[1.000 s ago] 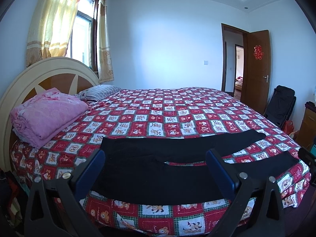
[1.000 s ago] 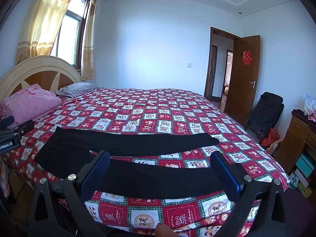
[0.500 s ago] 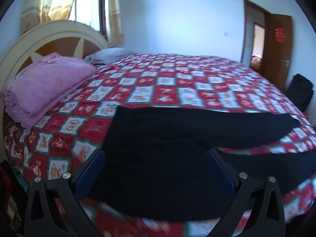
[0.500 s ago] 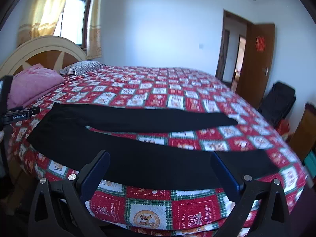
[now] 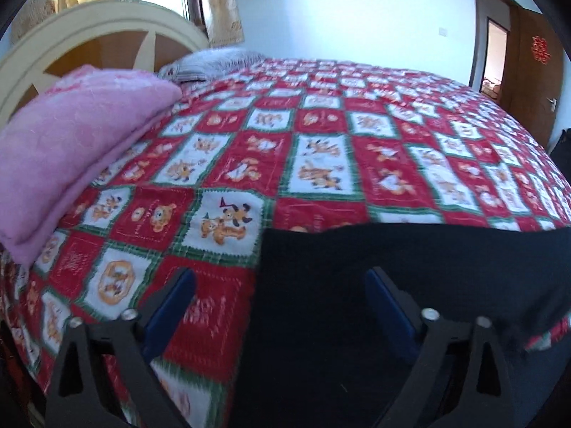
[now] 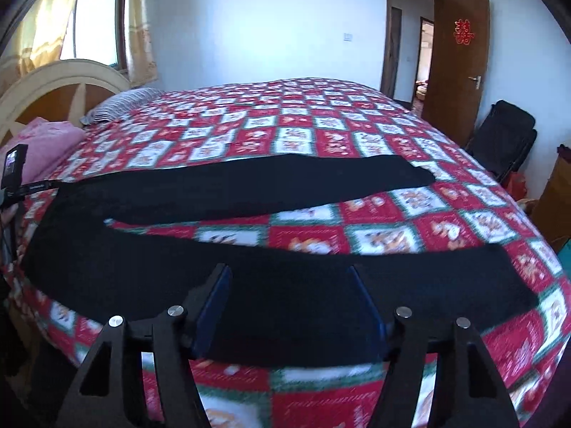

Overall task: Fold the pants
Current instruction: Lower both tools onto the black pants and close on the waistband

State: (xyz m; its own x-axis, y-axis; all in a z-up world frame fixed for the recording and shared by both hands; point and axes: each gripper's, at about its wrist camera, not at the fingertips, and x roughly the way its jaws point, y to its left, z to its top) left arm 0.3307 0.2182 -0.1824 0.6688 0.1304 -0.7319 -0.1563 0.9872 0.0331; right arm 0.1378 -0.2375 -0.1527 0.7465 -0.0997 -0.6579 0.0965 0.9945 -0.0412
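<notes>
Black pants (image 6: 249, 185) lie flat on the red checked bedspread (image 6: 321, 135), legs spread apart and running to the right. In the right wrist view my right gripper (image 6: 291, 303) hovers low over the near leg (image 6: 428, 278); its jaws are closing, with fabric below them and nothing pinched. In the left wrist view my left gripper (image 5: 282, 303) straddles the far corner of the waist of the pants (image 5: 392, 264). One finger (image 5: 175, 303) is over the bedspread (image 5: 321, 142) and the other over the cloth. Its jaws are closing too and still stand wide. The left gripper (image 6: 14, 174) shows at the right wrist view's left edge.
A folded pink blanket (image 5: 71, 142) and a striped pillow (image 5: 214, 60) lie by the cream headboard (image 5: 107, 21). An open wooden door (image 6: 460, 60), a black folding chair (image 6: 503, 135) and a wooden cabinet (image 6: 556, 199) stand right of the bed.
Both grippers have dropped and come close to the pants. The left one swung to the waist end. The right jaws have narrowed; the left ones only slightly.
</notes>
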